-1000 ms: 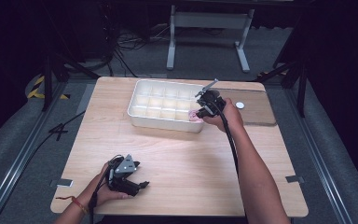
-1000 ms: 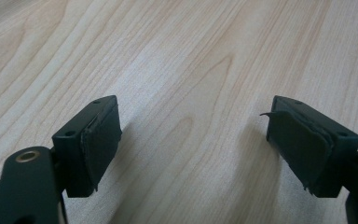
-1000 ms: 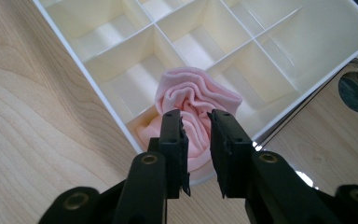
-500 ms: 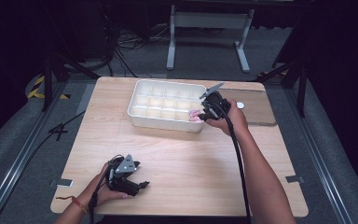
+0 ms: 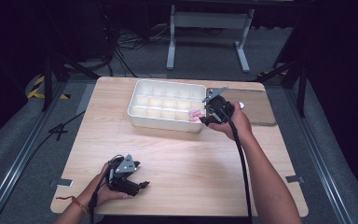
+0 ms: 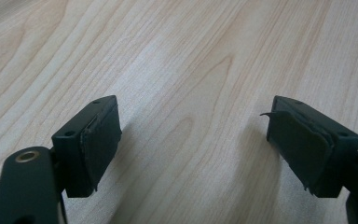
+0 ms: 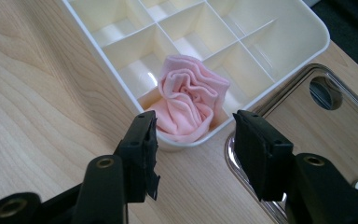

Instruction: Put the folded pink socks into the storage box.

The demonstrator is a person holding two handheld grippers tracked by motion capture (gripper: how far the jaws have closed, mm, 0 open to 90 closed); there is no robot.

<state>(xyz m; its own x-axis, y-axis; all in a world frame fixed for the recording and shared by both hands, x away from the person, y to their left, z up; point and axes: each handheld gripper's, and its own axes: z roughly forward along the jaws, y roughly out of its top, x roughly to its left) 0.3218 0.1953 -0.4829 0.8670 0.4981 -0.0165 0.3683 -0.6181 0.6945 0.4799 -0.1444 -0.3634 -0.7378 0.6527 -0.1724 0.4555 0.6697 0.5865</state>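
Observation:
A white compartment tray [image 5: 163, 122] [image 7: 317, 35] stands at the far middle of the wooden table. A rolled pink cloth [image 5: 196, 115] [image 7: 189, 105] sits in its near right corner compartment. My right gripper [image 5: 204, 119] [image 7: 196, 119] hovers just off that corner. Its jaws have just been opening and now stand apart in front of the cloth, not touching it. At the table's near left, my left gripper [image 5: 142, 183] [image 6: 191, 107] rests low over bare wood, open, with nothing between its pads.
A clear plastic lid [image 5: 254, 107] [image 7: 326, 126] lies flat just right of the tray, under the right hand. The tray's other compartments look empty. Dark floor, cables and a metal stand lie beyond the table's far edge.
The right gripper has drawn back from the tray toward the right and near side, and its jaws have spread. The pink cloth stays in the corner compartment. The left gripper has not moved.

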